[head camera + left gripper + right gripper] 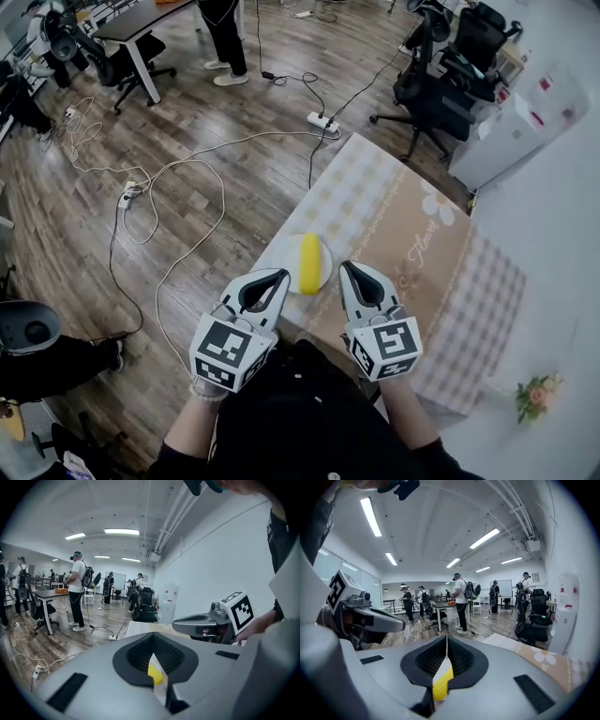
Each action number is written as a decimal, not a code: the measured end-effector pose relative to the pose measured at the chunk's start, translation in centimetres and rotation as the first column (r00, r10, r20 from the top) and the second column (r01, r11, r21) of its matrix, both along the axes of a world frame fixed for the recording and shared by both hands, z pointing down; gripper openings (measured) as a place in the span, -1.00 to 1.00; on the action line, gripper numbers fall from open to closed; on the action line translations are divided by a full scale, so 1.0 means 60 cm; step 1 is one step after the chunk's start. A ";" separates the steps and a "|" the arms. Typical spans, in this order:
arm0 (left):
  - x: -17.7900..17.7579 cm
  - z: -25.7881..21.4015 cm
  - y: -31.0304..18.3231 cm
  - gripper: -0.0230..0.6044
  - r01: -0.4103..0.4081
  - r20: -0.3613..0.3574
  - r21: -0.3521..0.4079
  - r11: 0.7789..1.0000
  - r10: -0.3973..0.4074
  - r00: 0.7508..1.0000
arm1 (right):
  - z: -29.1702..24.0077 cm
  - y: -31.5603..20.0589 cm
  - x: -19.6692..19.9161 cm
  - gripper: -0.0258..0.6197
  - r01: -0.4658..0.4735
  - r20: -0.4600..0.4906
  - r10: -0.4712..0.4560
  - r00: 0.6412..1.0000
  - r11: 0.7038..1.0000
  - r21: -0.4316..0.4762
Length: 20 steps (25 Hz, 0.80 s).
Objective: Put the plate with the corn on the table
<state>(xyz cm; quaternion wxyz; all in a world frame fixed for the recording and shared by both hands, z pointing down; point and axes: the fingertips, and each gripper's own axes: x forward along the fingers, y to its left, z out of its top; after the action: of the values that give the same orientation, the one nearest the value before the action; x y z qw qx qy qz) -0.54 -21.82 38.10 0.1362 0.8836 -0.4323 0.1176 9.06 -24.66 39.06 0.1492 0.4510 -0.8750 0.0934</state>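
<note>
The left gripper and right gripper are each clamped on opposite rims of the round white plate. It carries the yellow corn cob and sits at frame centre, over the near edge of the checked-cloth table. The person should hold both level, move them as one, and set the plate down further in from the edge.

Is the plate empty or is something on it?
Not empty: a yellow corn cob lies on the white plate, which the left gripper and right gripper pinch by its rim.
</note>
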 end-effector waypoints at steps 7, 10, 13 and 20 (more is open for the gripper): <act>-0.005 -0.045 0.002 -0.88 -0.001 0.005 0.051 0.999 0.001 1.000 | -0.044 0.006 -0.007 -0.78 0.008 0.021 -0.009 1.000 0.999 0.047; -0.007 -0.061 0.001 -0.88 -0.002 0.005 0.074 0.997 0.001 1.000 | -0.059 0.007 -0.010 -0.78 0.012 0.030 -0.014 0.999 0.998 0.063; -0.010 -0.069 -0.002 -0.88 -0.002 0.002 0.088 0.996 0.002 1.000 | -0.071 0.005 -0.013 -0.78 0.016 0.032 -0.018 0.999 0.997 0.079; -0.006 -0.074 -0.009 -0.88 0.000 -0.015 0.092 0.996 0.001 1.000 | -0.075 0.005 -0.020 -0.78 0.022 0.027 -0.025 0.999 0.996 0.089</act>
<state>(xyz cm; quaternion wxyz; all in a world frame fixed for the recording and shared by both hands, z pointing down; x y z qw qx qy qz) -0.92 -22.34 33.67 0.0983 0.8899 -0.4360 0.0910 7.84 -24.38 34.54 0.1178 0.4454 -0.8855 0.0592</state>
